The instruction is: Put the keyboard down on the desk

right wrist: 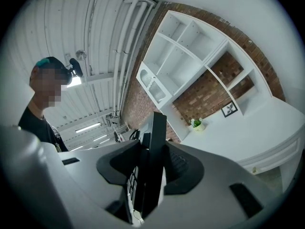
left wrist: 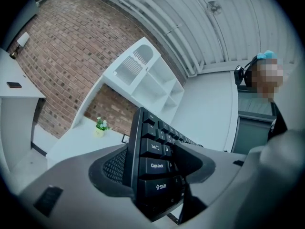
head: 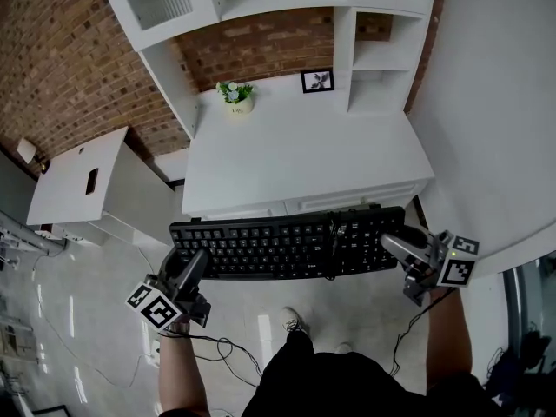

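A black keyboard hangs level in the air just in front of the white desk, held by both ends. My left gripper is shut on its left end; in the left gripper view the Tab, Caps Lock and Shift keys of the keyboard sit clamped between the grey jaws. My right gripper is shut on the right end, and the right gripper view shows the keyboard edge-on between the jaws. Its cable lies looped over the keys.
On the desk's back stand a small potted plant and a framed picture, under white shelves. A lower white cabinet stands at the left. Cables trail on the glossy floor by the person's legs.
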The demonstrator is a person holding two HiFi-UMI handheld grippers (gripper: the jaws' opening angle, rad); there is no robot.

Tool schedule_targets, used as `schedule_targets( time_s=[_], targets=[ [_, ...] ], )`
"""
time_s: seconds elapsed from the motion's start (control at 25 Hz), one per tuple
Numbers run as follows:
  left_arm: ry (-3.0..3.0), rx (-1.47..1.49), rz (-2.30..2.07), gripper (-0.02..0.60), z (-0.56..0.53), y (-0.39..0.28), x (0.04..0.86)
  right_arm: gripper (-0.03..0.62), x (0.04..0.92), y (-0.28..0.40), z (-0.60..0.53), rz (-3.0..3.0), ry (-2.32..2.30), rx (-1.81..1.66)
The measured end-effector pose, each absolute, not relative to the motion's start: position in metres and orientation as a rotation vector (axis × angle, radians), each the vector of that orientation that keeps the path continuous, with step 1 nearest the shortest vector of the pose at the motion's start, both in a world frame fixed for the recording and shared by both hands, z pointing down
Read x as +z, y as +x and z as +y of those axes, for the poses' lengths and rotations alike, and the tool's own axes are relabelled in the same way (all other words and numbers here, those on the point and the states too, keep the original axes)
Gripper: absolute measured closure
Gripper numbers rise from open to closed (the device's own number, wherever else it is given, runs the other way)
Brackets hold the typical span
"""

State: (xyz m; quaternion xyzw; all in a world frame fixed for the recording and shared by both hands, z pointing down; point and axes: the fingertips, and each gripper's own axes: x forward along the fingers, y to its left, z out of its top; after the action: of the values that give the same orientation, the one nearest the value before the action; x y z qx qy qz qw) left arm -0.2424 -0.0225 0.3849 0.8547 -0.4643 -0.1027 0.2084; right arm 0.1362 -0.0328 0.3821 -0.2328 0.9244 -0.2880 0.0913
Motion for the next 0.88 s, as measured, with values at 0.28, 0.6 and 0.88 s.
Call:
schedule_targets(
  time_s=[0.28,0.6,0.88],
  targets=[
    [2.384,-0.303,-1.260,0.285,-0.061,-0.289,0.384,0.434,0.375,0.090,-0.065,2.752,-0.727,-0.834],
    [2.376,-0.338,-1.253,0.285,-0.086,-0.338,0.389,0.434,0.369,0.040,-0.090,2.770,-0.740,-0.813],
    [2.379,-0.358,-1.267,0.285,-0.093,-0.349,0.389,0.434,0.368,0.028,-0.100,2.776,-0.730,-0.803]
  ],
)
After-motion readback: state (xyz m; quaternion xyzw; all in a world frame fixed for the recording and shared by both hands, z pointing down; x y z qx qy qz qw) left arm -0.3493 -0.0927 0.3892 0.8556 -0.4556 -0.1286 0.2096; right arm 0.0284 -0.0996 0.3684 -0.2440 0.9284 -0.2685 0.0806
